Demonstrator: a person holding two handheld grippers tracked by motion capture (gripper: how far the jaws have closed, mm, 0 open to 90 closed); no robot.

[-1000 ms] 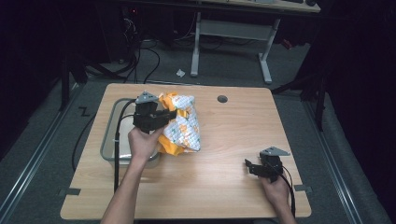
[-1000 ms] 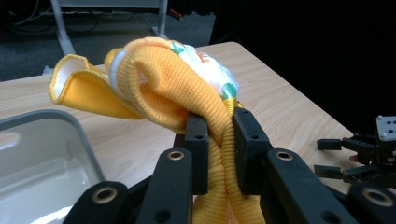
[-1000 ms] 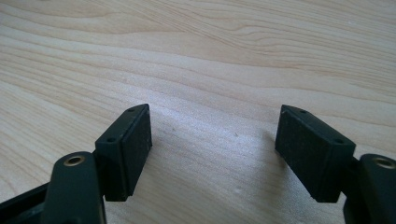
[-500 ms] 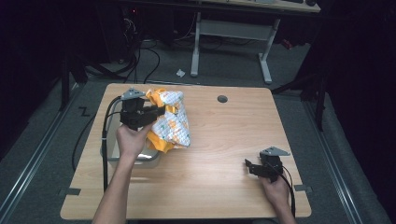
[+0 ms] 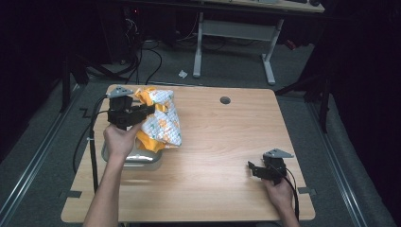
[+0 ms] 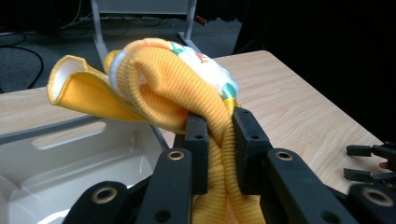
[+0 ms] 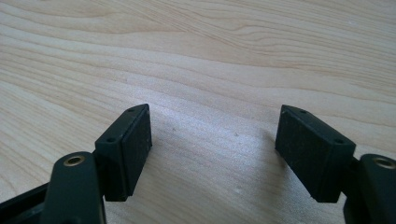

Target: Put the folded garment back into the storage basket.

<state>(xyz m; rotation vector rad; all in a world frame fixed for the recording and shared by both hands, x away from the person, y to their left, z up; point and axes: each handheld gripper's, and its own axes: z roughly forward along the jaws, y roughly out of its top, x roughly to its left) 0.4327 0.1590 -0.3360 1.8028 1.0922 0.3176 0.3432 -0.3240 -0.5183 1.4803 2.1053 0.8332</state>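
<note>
Hanging from the clamped left gripper (image 5: pixel 142 112), the yellow-and-white patterned knit garment (image 5: pixel 161 124) dangles above the pale rectangular tray (image 5: pixel 137 160), well apart from the wide-open right gripper (image 5: pixel 251 170).

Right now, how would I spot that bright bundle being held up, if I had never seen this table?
Start at the wooden table and look to its far left corner, where a pale metal tray sits. Above it, the left gripper clamps a yellow-orange knit garment with a white printed panel. It is the only soft, colourful thing there.
</note>
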